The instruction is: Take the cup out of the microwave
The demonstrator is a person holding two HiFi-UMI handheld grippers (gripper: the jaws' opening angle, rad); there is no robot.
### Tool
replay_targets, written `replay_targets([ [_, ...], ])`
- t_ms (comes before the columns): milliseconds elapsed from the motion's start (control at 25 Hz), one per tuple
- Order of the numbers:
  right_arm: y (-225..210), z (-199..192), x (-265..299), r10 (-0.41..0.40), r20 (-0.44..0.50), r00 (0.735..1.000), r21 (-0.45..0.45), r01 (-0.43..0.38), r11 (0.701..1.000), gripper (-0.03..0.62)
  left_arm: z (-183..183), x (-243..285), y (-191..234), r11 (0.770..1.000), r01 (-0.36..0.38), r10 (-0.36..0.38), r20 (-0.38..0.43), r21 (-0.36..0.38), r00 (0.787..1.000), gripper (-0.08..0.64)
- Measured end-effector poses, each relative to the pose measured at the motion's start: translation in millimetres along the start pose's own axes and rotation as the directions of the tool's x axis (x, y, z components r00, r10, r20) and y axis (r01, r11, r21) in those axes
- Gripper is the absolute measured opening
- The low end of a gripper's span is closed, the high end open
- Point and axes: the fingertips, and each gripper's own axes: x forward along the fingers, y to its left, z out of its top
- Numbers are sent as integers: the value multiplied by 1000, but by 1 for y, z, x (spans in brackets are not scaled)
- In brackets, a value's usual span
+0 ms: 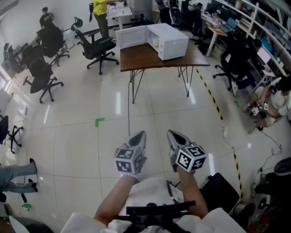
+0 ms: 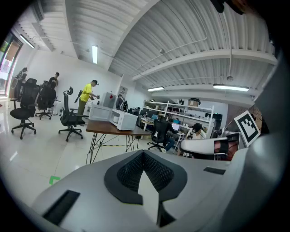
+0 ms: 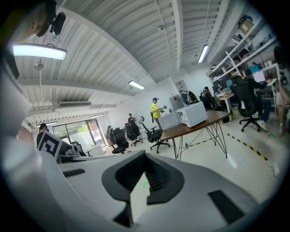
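A white microwave (image 1: pixel 172 42) stands on a brown table (image 1: pixel 141 58) far across the room, with its door (image 1: pixel 132 36) swung open to the left. A pale shape shows in its cavity, too small to tell as a cup. The microwave also shows small in the left gripper view (image 2: pixel 123 119) and in the right gripper view (image 3: pixel 194 113). My left gripper (image 1: pixel 142 135) and right gripper (image 1: pixel 172 134) hang side by side over the floor, well short of the table. Both are shut with nothing between the jaws, as seen on the left gripper (image 2: pixel 144 155) and the right gripper (image 3: pixel 145 159).
Black office chairs (image 1: pixel 97 48) stand left of the table, and a person in yellow (image 1: pixel 101 13) is behind it. Yellow-black tape (image 1: pixel 210 93) runs along the floor on the right, near seated people and desks (image 1: pixel 273 98). A green mark (image 1: pixel 99 121) lies on the tiles.
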Motion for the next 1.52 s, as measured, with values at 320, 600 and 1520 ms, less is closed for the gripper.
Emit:
replay_targets([
  [320,-26,13,-9,44,12,999,-23,-44,999,3,3,22,-25,1000,-28,28,30,10,999,0],
  [600,-54,8,-30,59,2,998,-2,-59,998,3,-8,33,-53,999,-51,51,33,9,998,0],
  [1520,-102,53,88,66,-55,996,21,-64,998,3,46,134,30,997,-71,71,2,-33,997,0],
])
